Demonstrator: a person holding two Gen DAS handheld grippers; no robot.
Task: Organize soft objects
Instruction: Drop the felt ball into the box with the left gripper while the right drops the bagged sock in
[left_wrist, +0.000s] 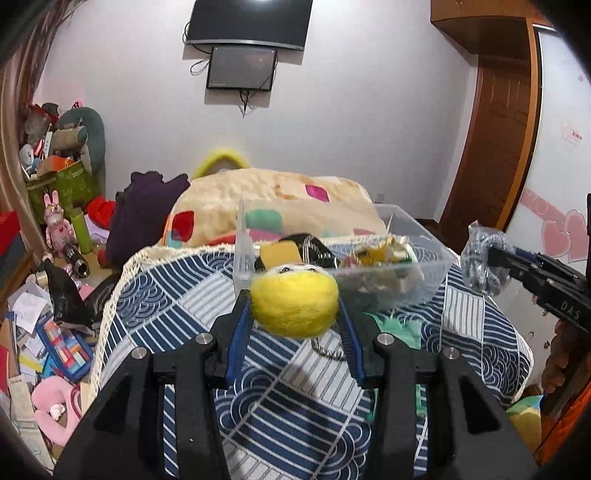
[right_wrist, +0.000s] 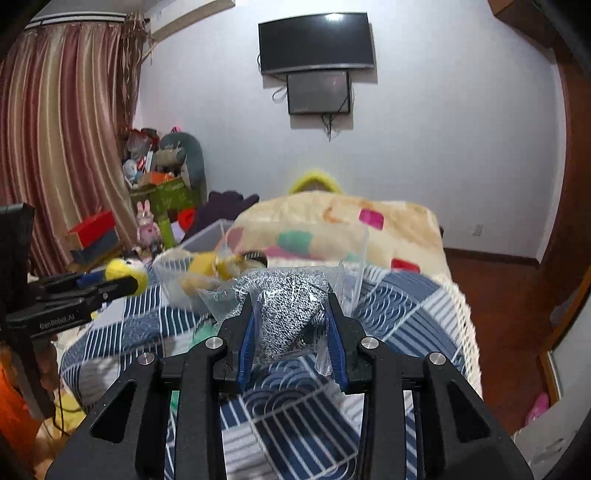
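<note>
The yellow plush toy (left_wrist: 293, 306) is clamped between the blue pads of the left hand-held gripper (left_wrist: 295, 314), held clear above the bed (left_wrist: 155, 295) and just short of the near rim of the clear plastic bin (left_wrist: 424, 258); a small chain hangs beneath it. The grey knit item in a clear bag (right_wrist: 291, 314) is clamped in the right hand-held gripper (right_wrist: 291, 325), also raised off the bed and near the bin's right side; the left view shows it to the right of the bin, apart from its wall. The bin rests on the blue-and-white patterned bedcover and already contains several soft items, among them yellow and dark pieces; their exact count cannot be told. Behind the bin lies a cream blanket (left_wrist: 280, 199) with coloured patches. Assessment: the task appears partly done, with some items binned and two in transit, neither yet over the bin's opening. Remaining, by judgement, is to carry both held items over the rim and let them go inside. A green-edged item (left_wrist: 399, 328) lies on the bedcover near the bin and may also want collecting. The floor (left_wrist: 33, 332) to the left is heavily cluttered with toys and papers.
</note>
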